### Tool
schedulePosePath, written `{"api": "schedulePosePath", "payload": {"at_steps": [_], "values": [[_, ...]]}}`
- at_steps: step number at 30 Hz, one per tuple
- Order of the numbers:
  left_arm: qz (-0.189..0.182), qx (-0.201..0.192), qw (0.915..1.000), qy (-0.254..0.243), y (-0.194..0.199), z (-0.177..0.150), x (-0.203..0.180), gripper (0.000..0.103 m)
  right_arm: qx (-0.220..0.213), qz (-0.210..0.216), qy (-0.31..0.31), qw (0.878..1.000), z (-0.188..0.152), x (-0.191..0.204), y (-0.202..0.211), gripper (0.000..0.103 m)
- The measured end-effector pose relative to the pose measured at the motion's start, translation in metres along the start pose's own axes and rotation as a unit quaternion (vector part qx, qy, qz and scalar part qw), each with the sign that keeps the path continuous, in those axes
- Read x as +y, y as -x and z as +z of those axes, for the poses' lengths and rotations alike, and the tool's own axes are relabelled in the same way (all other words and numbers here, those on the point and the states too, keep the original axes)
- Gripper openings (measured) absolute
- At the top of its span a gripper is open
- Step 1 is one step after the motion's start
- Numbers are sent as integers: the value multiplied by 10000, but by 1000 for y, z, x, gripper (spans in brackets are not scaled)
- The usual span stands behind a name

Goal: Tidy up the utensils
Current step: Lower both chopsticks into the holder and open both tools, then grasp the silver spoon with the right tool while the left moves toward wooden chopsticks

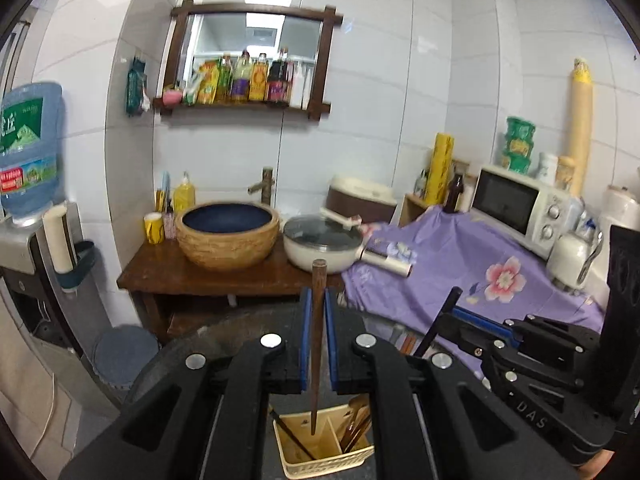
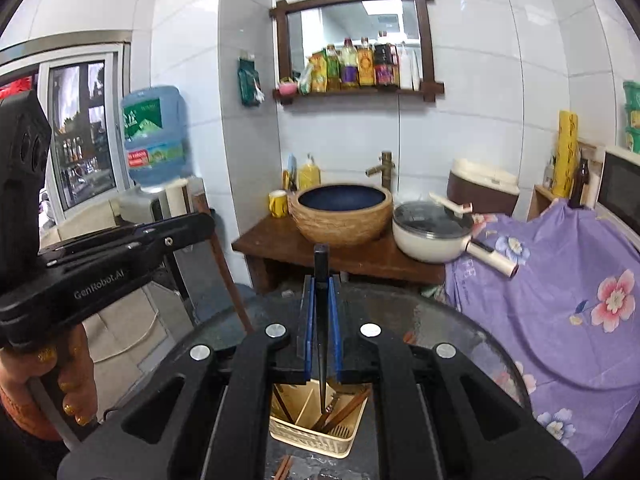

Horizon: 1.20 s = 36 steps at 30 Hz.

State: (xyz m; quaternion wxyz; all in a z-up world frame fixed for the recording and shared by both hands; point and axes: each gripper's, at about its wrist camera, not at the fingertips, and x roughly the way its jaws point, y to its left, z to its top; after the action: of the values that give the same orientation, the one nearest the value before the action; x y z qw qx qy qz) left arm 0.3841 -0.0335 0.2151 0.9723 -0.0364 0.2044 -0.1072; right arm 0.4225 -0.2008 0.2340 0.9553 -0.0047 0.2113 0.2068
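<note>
Chopsticks are the items in hand: each gripper has one clamped upright between its blue pads. The left gripper [image 1: 319, 300] is closed on a brown wooden chopstick [image 1: 317, 344], whose tip hangs over the left compartment of the cream utensil basket [image 1: 308, 462]. The right gripper [image 2: 321, 292] is closed on a black chopstick [image 2: 321, 340], whose tip points down near the divider of the same basket [image 2: 308, 436]. That basket already contains several brown chopsticks [image 1: 356, 424] leaning in its right compartment and one dark stick in the left. The basket stands on a round dark glass table [image 2: 460, 320]. Loose chopsticks [image 2: 283, 467] lie on the table in front of the basket.

Beyond the table edge stands a wooden stand bearing a woven-pattern basin [image 1: 227, 236] with a blue interior, a tap behind it, and a lidded white pan [image 1: 320, 246] to its right. A purple flowered cloth [image 1: 480, 264] covers the adjoining counter, with a microwave [image 1: 520, 206] on it. A water dispenser bottle [image 1: 30, 148] stands at far left. A framed mirror shelf [image 1: 248, 56] with bottles hangs on the tiled wall.
</note>
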Motion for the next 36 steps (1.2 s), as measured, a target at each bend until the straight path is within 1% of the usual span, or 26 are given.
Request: {"api": "schedulePosePath", "payload": {"at_steps": [3, 8, 12, 14, 15, 16, 17, 18, 19, 20, 21, 22, 23, 24, 25, 26, 27, 29, 30, 32, 33, 35, 36], "values": [[-32, 343, 9993, 145, -26, -25, 9, 7, 219, 13, -121, 9997, -21, -6, -20, 8], [-41, 756, 9969, 234, -55, -61, 18, 7, 515, -1, -260, 9983, -51, -15, -46, 8], [-89, 1027, 9945, 172, -70, -80, 17, 7, 626, -48, -265, 9977, -65, -16, -56, 8], [-104, 1083, 9940, 112, -74, -88, 17, 8, 634, -90, -259, 9976, -71, -18, -61, 9], [-97, 1076, 9941, 83, -73, -92, 16, 13, 656, -100, -237, 9975, -72, -18, -62, 11], [-84, 1071, 9942, 66, -74, -94, 16, 30, 758, -114, -200, 9969, -76, -18, -66, 23], [-79, 1039, 9945, 82, -72, -96, 16, 41, 790, -167, -179, 9966, -78, -17, -67, 44], [-36, 974, 9952, 128, -69, -97, 17, 53, 758, -248, -157, 9967, -80, -17, -66, 53], [-5, 933, 9955, 152, -67, -97, 18, 58, 631, -377, -133, 9972, -82, -17, -61, 57], [-85, 862, 9961, 183, -60, -98, 21, 60, 511, -410, -116, 9978, -83, -17, -56, 57], [-150, 800, 9965, 212, -52, -99, 22, 65, 424, -392, -105, 9983, -84, -17, -51, 57], [-174, 731, 9969, 226, -46, -99, 23, 72, 366, -379, -107, 9986, -85, -18, -45, 57], [-150, 575, 9980, 209, -33, -101, 25, 76, 324, -410, -102, 9986, -87, -19, -39, 58], [-72, 463, 9987, 182, -24, -102, 26, 83, 286, -460, -87, 9985, -89, -20, -34, 58], [53, 319, 9994, 153, -12, -106, 28, 88, 228, -523, -54, 9984, -94, -20, -27, 61], [197, 140, 9996, 120, 3, -113, 32, 91, 207, -504, -18, 9985, -99, -19, -20, 64], [276, 57, 9995, 108, 12, -117, 34, 95, 207, -420, 18, 9989, -106, -16, -14, 65], [485, 3, 9988, 85, 30, -138, 42, 97, 288, -253, 60, 9992, -122, -9, -6, 70], [571, 45, 9983, 79, 33, -145, 47, 97, 452, -93, 123, 9989, -135, -2, -5, 70], [770, 212, 9968, 37, 38, -166, 55, 97, 695, 176, 248, 9971, -158, 11, -4, 70], [948, 338, 9949, 12, 39, -180, 61, 97, 820, 304, 320, 9957, -170, 19, -6, 70], [1245, 680, 9899, 17, 39, -208, 75, 97, 1236, 656, 509, 9889, -202, 41, -13, 70], [1325, 792, 9880, 66, 39, -218, 80, 97, 1462, 802, 616, 9841, -219, 52, -19, 70]]}}
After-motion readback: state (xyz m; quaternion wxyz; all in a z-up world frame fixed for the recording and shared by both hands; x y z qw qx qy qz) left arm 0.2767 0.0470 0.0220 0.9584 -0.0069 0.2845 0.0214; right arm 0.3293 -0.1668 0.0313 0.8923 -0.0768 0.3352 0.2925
